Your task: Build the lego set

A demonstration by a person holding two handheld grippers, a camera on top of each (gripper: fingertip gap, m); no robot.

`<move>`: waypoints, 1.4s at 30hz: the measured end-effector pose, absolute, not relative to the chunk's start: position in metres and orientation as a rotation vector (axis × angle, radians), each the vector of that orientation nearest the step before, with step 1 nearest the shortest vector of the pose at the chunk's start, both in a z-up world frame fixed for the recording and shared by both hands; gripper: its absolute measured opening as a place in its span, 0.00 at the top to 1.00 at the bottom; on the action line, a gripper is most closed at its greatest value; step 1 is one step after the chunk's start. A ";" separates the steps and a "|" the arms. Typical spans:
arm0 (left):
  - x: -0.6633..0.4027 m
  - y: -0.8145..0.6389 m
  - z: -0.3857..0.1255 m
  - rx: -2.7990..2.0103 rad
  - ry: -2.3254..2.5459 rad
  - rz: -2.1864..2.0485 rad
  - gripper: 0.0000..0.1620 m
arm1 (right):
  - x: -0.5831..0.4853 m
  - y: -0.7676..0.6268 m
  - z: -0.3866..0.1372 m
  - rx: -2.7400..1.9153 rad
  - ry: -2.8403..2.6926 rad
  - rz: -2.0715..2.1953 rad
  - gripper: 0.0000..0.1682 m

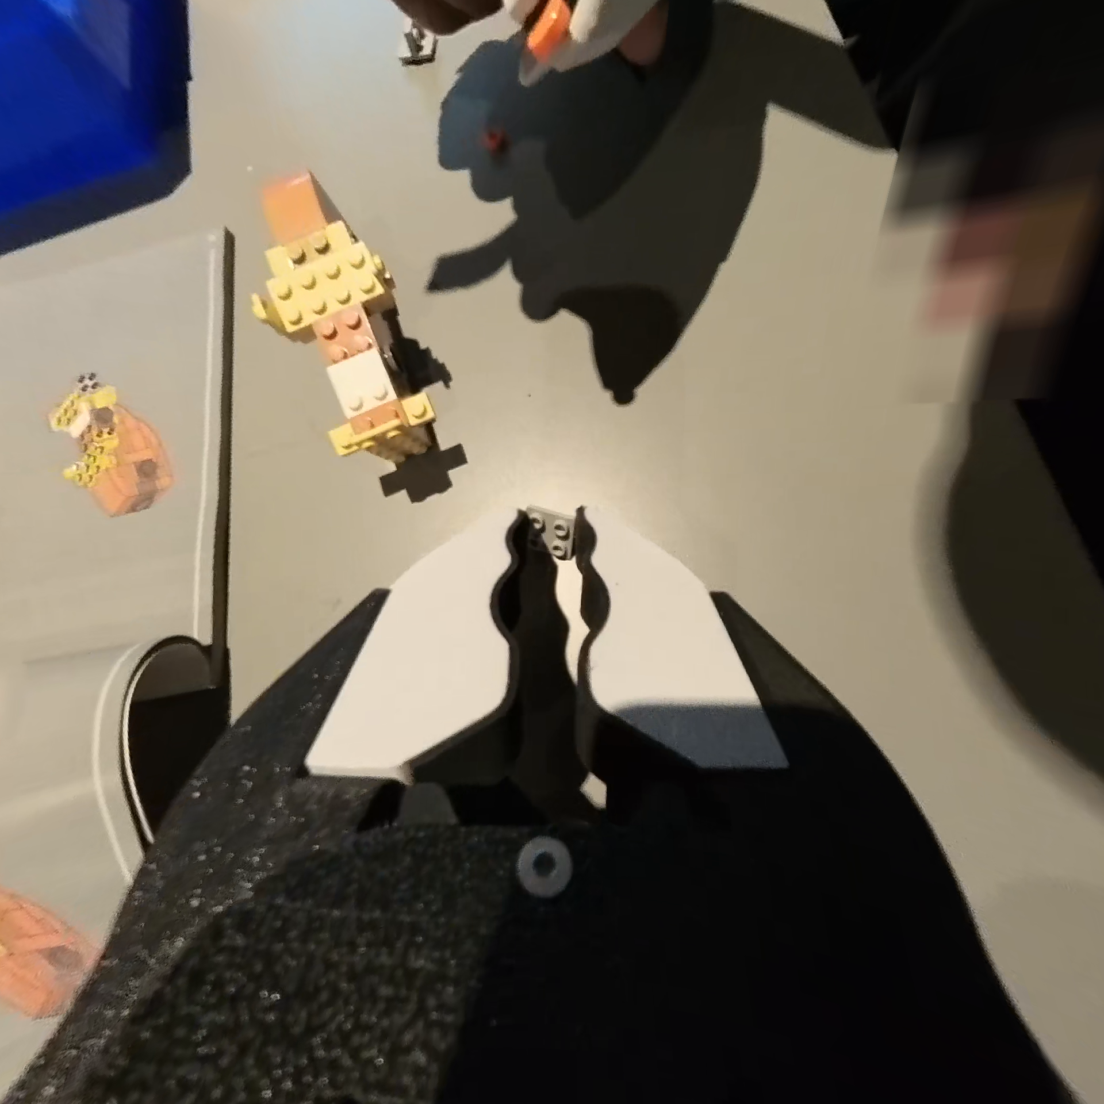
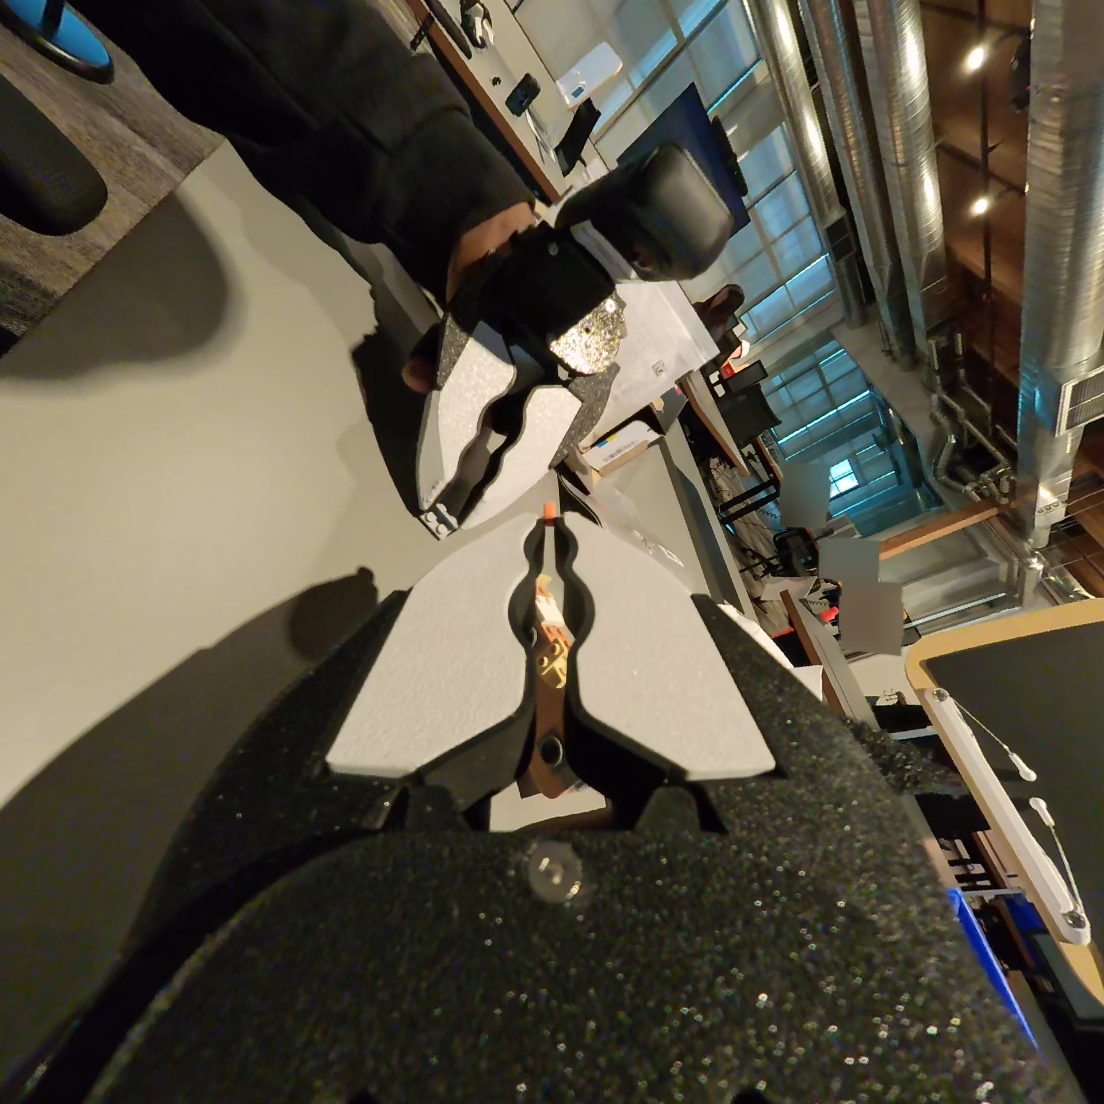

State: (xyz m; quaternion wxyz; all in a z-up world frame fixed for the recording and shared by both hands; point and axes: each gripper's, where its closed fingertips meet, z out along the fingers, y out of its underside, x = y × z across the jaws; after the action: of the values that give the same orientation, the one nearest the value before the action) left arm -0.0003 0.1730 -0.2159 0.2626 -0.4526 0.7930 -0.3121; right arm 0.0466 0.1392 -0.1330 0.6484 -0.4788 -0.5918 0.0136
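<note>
The left hand-held gripper [image 1: 554,526] pinches a small grey plate [image 1: 552,533] above the bench [image 1: 687,454]. The right hand-held gripper [image 2: 551,526] grips an orange piece [image 2: 550,509]. The tan-and-yellow lego model [image 1: 352,334] lies at 11 o'clock from the left one.

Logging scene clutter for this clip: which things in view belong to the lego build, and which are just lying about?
Part of the build:
- left gripper shut on grey plate
- right gripper shut on orange piece
- tan and yellow model on the table
- instruction sheet

Lying about:
- blue bin
- small dark piece, role unclear
</note>
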 end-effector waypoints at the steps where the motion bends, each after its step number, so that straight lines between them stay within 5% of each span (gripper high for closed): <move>1: 0.000 0.173 -0.216 -1.220 2.147 -0.847 0.91 | 0.047 0.139 -0.133 -1.088 -1.343 0.033 0.98; 26: 0.034 0.151 -0.136 -1.305 1.475 -1.390 0.92 | 0.058 0.155 -0.119 -1.101 -1.202 -0.023 0.98; 42: 0.038 0.145 -0.133 -1.308 1.390 -1.305 0.92 | 0.060 0.143 -0.122 -1.144 -1.152 0.167 0.98</move>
State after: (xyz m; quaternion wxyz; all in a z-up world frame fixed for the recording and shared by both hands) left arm 0.0384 0.1450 -0.1328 0.4029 -0.5178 0.5503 -0.5165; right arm 0.0603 0.1428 -0.1217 0.6852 -0.5105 -0.5142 0.0744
